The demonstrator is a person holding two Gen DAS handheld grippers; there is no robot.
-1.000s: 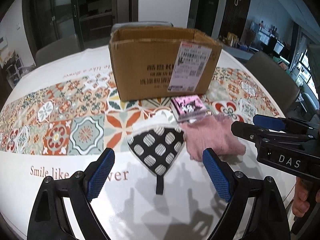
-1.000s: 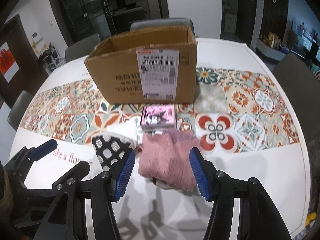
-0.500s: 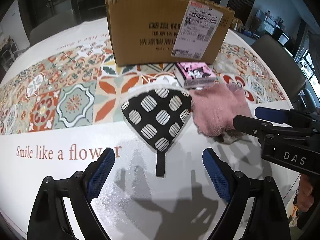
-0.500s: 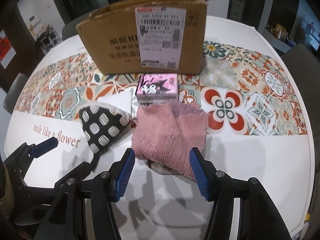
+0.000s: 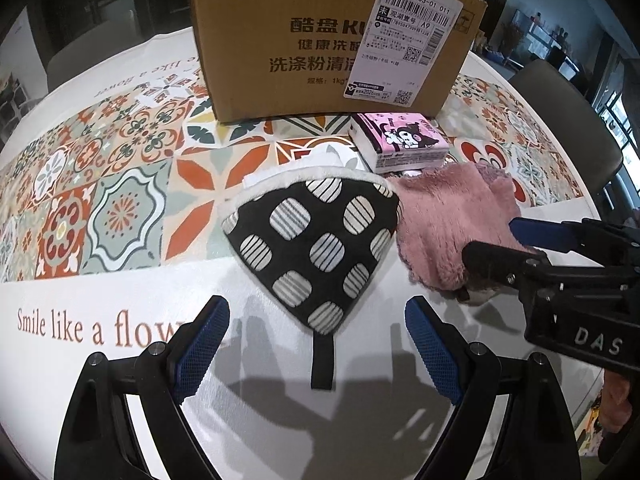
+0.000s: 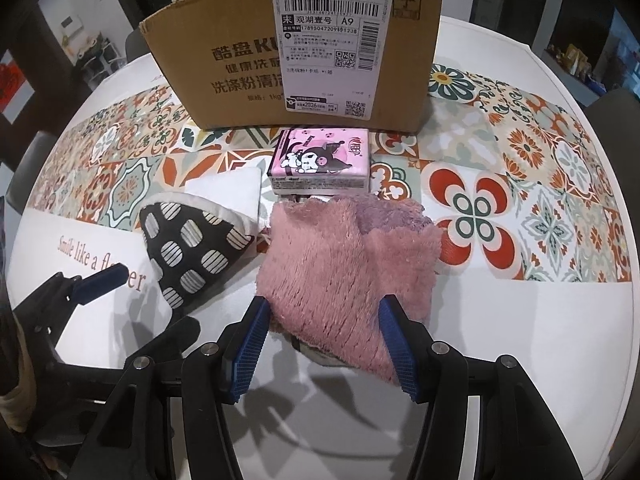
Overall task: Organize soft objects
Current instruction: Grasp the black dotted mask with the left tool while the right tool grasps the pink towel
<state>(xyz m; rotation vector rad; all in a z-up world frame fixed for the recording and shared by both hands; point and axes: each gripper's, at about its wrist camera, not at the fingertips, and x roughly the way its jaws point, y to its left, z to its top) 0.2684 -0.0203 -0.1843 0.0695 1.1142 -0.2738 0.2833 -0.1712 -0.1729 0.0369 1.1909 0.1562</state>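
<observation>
The left gripper [image 5: 316, 344] is wide open, its jaws on each side of the black strap of the spotted mitt [image 5: 316, 248] – holding nothing. The mitt's pointed end and strap point at the gripper, its wide end at the cardboard box [image 5: 320, 40]. Beside it, the right gripper [image 6: 324, 340] stands half open around the near edge of the pink fluffy cloth [image 6: 344, 264] – whether it touches, I cannot tell. Behind sits a pink tissue pack [image 6: 320, 160], then the box.

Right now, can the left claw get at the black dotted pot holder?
Probably yes: the left claw is open above the pot holder's strap end, with nothing between; the pink towel lies beside it.
</observation>
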